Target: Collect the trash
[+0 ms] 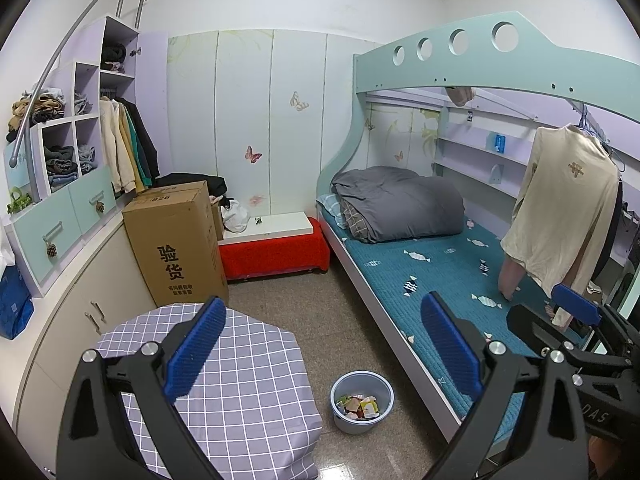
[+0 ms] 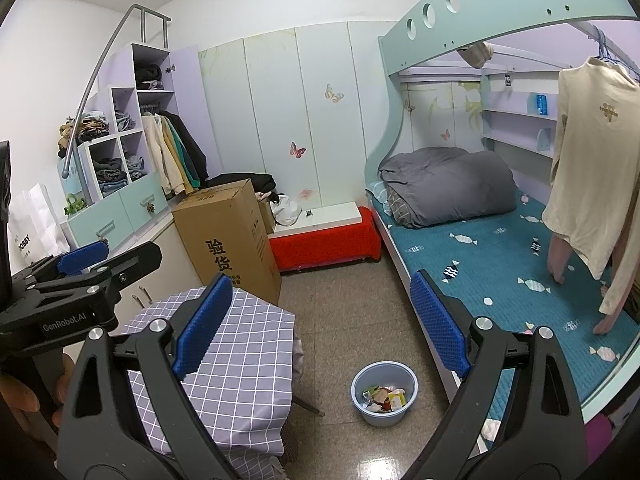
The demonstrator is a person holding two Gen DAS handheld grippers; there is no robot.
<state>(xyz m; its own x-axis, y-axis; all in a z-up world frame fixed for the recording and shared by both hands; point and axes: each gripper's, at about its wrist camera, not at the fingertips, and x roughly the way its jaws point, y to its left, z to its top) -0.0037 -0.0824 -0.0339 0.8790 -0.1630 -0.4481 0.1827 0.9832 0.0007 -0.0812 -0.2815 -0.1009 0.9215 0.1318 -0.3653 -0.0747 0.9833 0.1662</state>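
Observation:
A light blue bin (image 1: 352,426) (image 2: 380,419) stands on the tiled floor between a cloth-covered table and the bed. Several crumpled wrappers and scraps of trash (image 1: 360,404) (image 2: 385,398) lie inside it. My left gripper (image 1: 324,344) hovers open high above the bin and the table's corner, nothing between its blue pads. My right gripper (image 2: 322,326) is also open and empty, at a similar height, beside the left one. No loose trash shows on the floor or the table.
The table under a purple checked cloth (image 1: 240,380) (image 2: 240,356) is close on the left. A tall cardboard box (image 1: 176,240) stands behind it, a red-covered bench (image 1: 276,252) by the back wall. The bunk bed (image 1: 420,280) and a hanging cream shirt (image 1: 560,208) fill the right.

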